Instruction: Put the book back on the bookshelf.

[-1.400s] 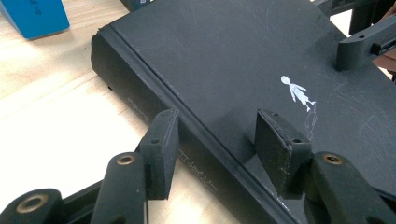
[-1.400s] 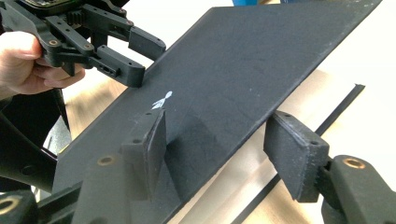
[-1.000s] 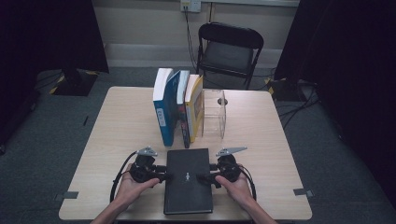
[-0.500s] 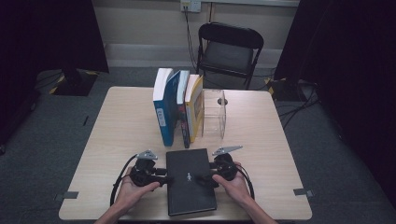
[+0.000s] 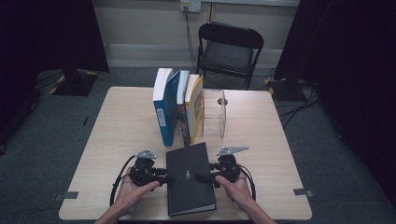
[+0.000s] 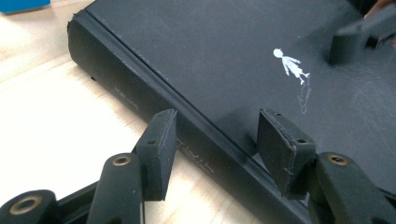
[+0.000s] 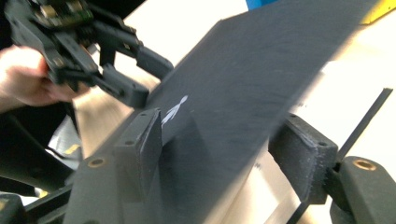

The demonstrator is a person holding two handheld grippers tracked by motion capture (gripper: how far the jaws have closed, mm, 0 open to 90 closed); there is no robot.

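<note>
A black book (image 5: 189,179) is seen flat near the table's (image 5: 116,126) front edge, between the two grippers. The left gripper (image 6: 212,140) is held with jaws apart, straddling the spine. The right gripper (image 7: 229,154) is spread around the lifted cover edge, not clamped.

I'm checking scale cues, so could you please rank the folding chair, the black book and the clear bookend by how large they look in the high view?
1. Folding chair, though it stands farthest away.
2. Black book, nearest the camera, so unsure against the chair.
3. Clear bookend, clearly smallest.
</note>
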